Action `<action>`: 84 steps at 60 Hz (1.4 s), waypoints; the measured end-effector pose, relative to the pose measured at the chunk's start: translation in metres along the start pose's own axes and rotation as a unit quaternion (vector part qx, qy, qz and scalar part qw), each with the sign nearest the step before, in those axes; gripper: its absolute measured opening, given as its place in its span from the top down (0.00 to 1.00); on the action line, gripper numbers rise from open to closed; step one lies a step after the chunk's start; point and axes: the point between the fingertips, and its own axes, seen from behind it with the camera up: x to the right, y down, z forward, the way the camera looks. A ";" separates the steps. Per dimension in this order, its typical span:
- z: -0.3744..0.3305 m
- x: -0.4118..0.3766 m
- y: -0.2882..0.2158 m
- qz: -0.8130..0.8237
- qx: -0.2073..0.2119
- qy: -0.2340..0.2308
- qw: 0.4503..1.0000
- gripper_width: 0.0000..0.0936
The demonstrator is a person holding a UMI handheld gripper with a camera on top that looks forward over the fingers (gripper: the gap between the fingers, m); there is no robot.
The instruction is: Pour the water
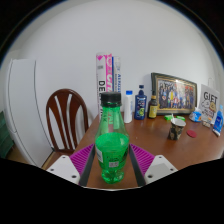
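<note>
Tongs: two-finger tongs with magenta pads, pinching the green bottle from both sides, one pad pressing at each side of it.

Bottle: translucent green plastic bottle with a dark cap, standing upright between the fingers and hiding the gap between them; clear upper part narrowing to the neck, lower part looking as a solid green band.

Position of the bottle: sitting at the near edge of the brown wooden surface, in front of all other things; not possible to tell if the bottom is touching the wood or hanging a little above it.

Chair: dark wooden chair with a rounded back, standing beside the surface, left of the bottle.

Box: tall white and pink box with letters, standing upright at the far side, just behind the bottle cap.

Small bottles: white bottle and dark blue bottle, standing close to each other, beyond the green one and slightly right.

Picture: framed photograph with a gold frame, leaning against the white wall, right of the small bottles.

Other items: small dark object standing alone well right of the tongs; white card with the word "GIFT" at the far right, details too small for reading further.
</note>
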 end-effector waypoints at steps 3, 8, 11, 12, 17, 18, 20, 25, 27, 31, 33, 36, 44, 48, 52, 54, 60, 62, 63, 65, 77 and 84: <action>0.008 0.000 0.004 0.001 0.001 0.007 1.000 0.38; 0.013 0.002 0.001 0.002 0.014 0.008 1.000 0.45; 0.015 -0.001 0.000 0.000 0.018 0.004 1.000 0.49; 0.014 -0.001 0.001 -0.001 0.020 0.001 1.000 0.52; 0.014 -0.003 0.000 0.000 0.024 -0.009 1.000 0.59; 0.014 -0.004 0.000 -0.001 0.024 -0.012 1.000 0.62; 0.013 -0.005 -0.002 0.003 0.025 -0.017 1.000 0.62; 0.012 -0.003 -0.015 0.008 0.031 -0.023 0.999 0.62; 0.012 -0.001 -0.024 0.013 0.036 -0.024 0.999 0.62; 0.012 0.006 -0.046 0.039 0.049 -0.031 0.998 0.62; 0.014 0.011 -0.059 0.058 0.057 -0.037 0.996 0.62; 0.017 0.020 -0.079 0.093 0.067 -0.049 0.992 0.62; 0.034 0.056 -0.141 0.230 0.095 -0.090 0.964 0.62; 0.047 0.079 -0.167 0.299 0.105 -0.108 0.942 0.62; 0.061 0.103 -0.186 0.380 0.110 -0.123 0.910 0.62; 0.069 0.115 -0.193 0.428 0.108 -0.134 0.887 0.62; 0.095 0.150 -0.203 0.580 0.095 -0.165 0.792 0.62; 0.103 0.162 -0.204 0.630 0.091 -0.173 0.752 0.62; 0.107 0.168 -0.204 0.652 0.090 -0.176 0.732 0.62; 0.113 0.178 -0.203 0.692 0.088 -0.182 0.693 0.62; 0.145 0.211 -0.185 0.830 0.066 -0.206 0.515 0.62; 0.153 0.222 -0.167 0.861 0.058 -0.198 0.465 0.62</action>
